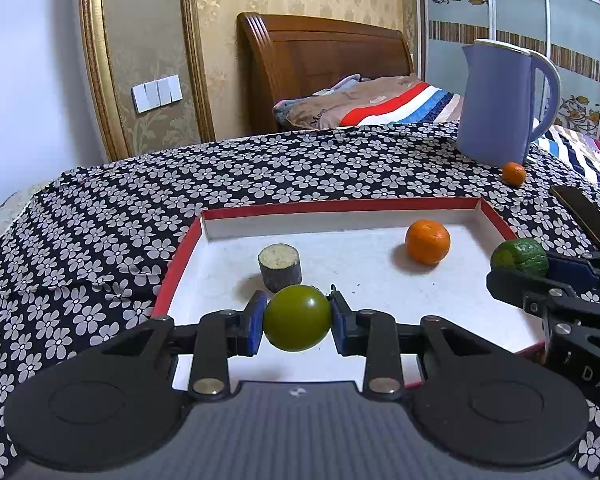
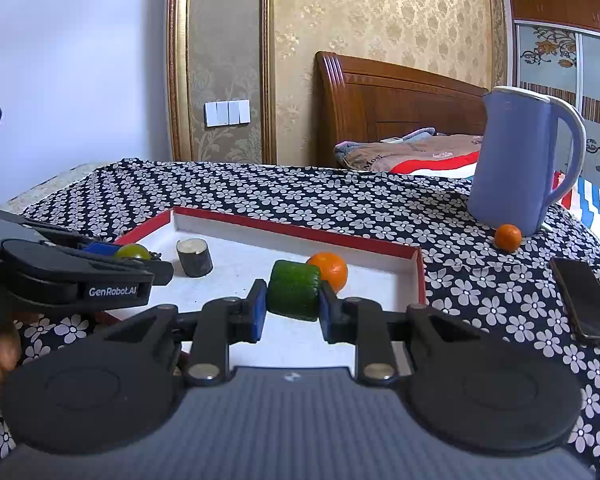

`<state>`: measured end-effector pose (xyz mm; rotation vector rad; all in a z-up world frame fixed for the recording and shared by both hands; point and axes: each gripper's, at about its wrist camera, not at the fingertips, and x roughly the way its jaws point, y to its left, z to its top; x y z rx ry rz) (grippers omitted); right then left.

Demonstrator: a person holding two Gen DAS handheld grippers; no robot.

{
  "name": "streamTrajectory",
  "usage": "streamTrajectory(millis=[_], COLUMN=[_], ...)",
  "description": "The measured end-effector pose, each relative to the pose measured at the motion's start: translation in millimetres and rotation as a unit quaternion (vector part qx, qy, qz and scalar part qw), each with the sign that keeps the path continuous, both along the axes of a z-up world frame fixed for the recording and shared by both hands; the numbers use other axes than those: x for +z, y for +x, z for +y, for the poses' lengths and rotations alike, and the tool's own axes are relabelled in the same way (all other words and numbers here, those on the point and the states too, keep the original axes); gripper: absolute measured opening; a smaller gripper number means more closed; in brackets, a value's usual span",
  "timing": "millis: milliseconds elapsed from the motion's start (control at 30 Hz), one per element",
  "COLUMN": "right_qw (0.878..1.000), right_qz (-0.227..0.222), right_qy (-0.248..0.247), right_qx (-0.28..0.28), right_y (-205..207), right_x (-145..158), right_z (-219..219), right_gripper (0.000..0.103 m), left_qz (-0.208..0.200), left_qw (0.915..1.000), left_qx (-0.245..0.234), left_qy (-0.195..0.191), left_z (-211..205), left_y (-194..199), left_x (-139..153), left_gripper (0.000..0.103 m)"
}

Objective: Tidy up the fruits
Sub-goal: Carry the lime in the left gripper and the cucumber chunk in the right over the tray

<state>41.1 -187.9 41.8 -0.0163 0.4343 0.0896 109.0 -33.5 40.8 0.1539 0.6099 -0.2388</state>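
Left wrist view: my left hand-held gripper pinches a round green fruit just above the near part of the tray, near a dark stub; an orange lies further right. Right wrist view: my right hand-held gripper pinches a green chunk over the tray, just before that orange. I judge both are mid-placement; next, lower and release. A small orange by the jug remains.

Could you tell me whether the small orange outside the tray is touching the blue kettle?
Cannot tell. In both wrist views the small orange sits right at the base of the blue kettle, overlapping it, so neither a gap nor contact shows plainly.
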Motion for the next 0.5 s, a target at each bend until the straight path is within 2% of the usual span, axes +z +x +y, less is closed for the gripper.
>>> streamTrajectory(millis=[500], right_qw=[1.000], right_qz=[0.007], right_qy=[-0.006], right_qx=[-0.004], right_y=[8.8], right_x=[0.1], right_z=[-2.8], right_gripper=[0.025], left_qz=[0.009], left_qw=[0.9999], left_qx=[0.004], left_qy=[0.011], left_z=[-7.9], left_y=[14.0], left_x=[-5.6], left_gripper=[0.032])
